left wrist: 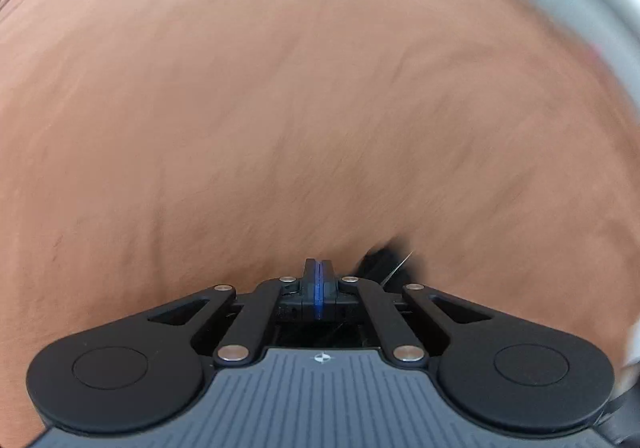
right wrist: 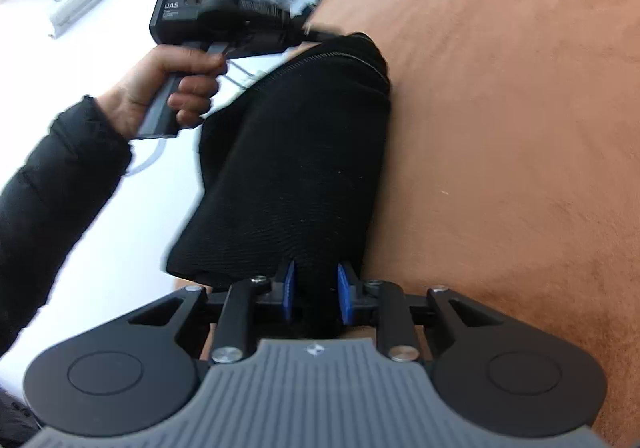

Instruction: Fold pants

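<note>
Counted: one pair of black pants (right wrist: 288,168), folded into a single bundle. One orange cover (right wrist: 520,128) beneath it. Two claws: left claw (left wrist: 319,272), right claw (right wrist: 316,288). One hand (right wrist: 168,88) and one black sleeve (right wrist: 52,176) were visible.

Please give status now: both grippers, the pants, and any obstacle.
Left gripper shut, no cloth visible between pads. Right gripper clamped on black pants. Pants bunched on orange surface. No obstacle seen.
</note>
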`<state>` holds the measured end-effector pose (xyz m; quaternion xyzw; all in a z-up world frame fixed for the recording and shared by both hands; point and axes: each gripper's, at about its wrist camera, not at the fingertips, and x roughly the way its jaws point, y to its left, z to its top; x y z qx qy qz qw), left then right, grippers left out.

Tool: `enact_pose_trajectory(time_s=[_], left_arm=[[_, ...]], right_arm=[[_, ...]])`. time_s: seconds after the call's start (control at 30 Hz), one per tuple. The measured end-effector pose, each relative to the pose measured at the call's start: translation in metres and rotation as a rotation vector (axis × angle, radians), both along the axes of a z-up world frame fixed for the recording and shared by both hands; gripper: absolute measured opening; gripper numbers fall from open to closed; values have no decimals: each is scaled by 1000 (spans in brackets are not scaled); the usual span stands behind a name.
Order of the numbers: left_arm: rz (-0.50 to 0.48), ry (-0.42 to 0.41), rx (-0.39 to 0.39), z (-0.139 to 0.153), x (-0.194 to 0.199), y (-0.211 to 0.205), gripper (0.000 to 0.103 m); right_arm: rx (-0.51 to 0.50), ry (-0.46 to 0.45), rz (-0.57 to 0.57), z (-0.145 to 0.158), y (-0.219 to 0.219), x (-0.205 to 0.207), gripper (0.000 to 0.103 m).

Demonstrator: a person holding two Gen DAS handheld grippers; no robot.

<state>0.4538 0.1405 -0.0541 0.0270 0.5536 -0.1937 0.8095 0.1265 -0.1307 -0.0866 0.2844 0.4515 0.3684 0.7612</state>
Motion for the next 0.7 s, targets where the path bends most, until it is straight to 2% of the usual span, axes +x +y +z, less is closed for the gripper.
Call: enact_pose_trajectory(time_s=[0.07,0.13,0.2,0.37,0.4,0.47,0.53,0.57,0.7], left_arm=[[18,-43,-27,2,-7,8,1],[77,-98,-58,16,-17,20,13],[116,-157,-105,34,-33,37,39],[223,-242,-165,70,-93,95,67],[254,-255,-179,72,-108,107,71],[309,-279,-213,71,-140,129,72],[341,-340,-233,72,-173,141,75],[362,-346,-244,70,-189,146,80],[399,-346,-294,55,-246,151,80]], right_arm=[[-31,-11,1,3,1,0,22],[-49,-31,11,8,2,-1,28],[-68,-52,16,13,4,-1,31],[-67,-89,-36,19,-7,5,46],[-60,-88,-55,21,-13,9,47],[-50,-89,-87,24,-21,15,50],[-52,-105,-98,28,-19,18,50],[-59,-120,-95,31,-16,19,50],[-103,-175,-64,43,1,18,51]])
